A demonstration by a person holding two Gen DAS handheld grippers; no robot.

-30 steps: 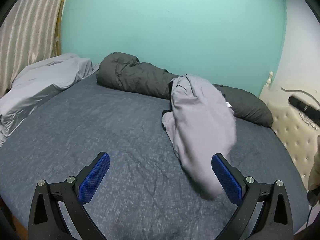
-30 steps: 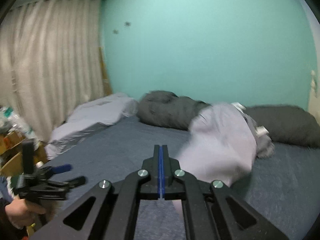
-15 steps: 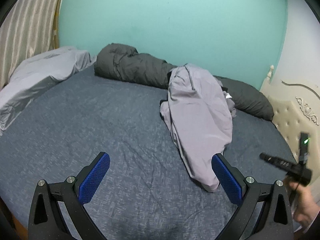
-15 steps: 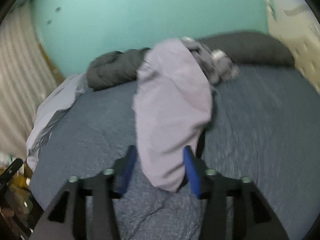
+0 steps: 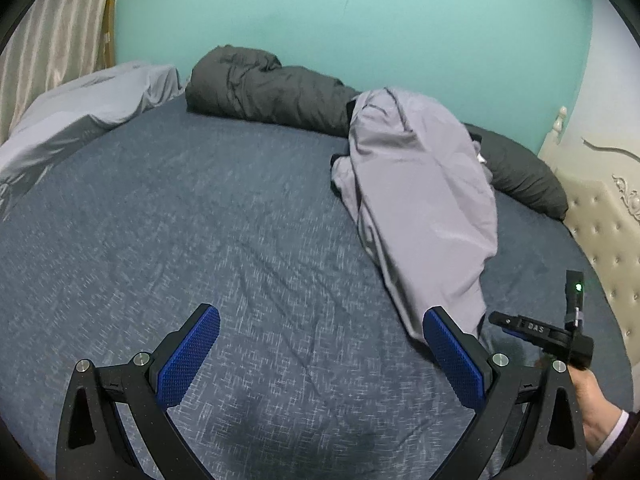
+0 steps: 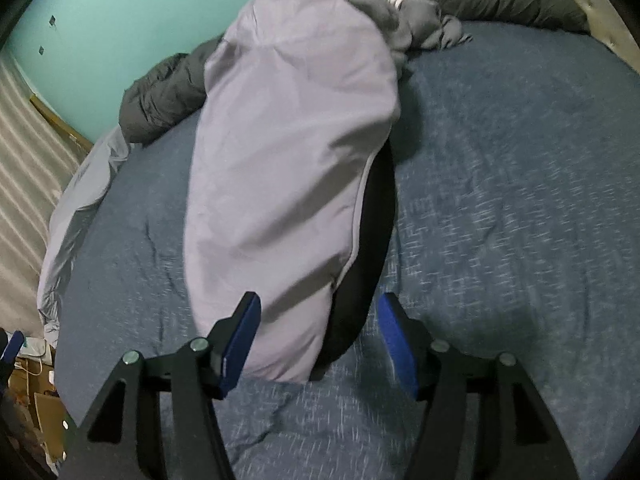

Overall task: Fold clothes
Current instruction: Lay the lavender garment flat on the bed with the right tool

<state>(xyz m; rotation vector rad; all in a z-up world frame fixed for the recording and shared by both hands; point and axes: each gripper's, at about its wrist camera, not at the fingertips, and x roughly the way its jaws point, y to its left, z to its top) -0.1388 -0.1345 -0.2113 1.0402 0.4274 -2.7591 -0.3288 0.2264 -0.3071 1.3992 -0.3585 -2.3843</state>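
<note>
A light grey garment lies crumpled and stretched lengthwise on the dark blue bed. Its near hem shows a black lining. My left gripper is open and empty, low over the bed, left of the garment's near end. My right gripper is open, its fingers standing on either side of the garment's near hem. The right gripper also shows at the right in the left wrist view.
A dark grey duvet roll and a dark pillow lie along the teal wall. A pale grey sheet is bunched at the far left. A cream tufted headboard stands at the right. Clutter sits on the floor.
My right gripper has opened and moved down to the garment's near hem, which now sits between its fingers. My left gripper has stayed open and shifted only slightly.
</note>
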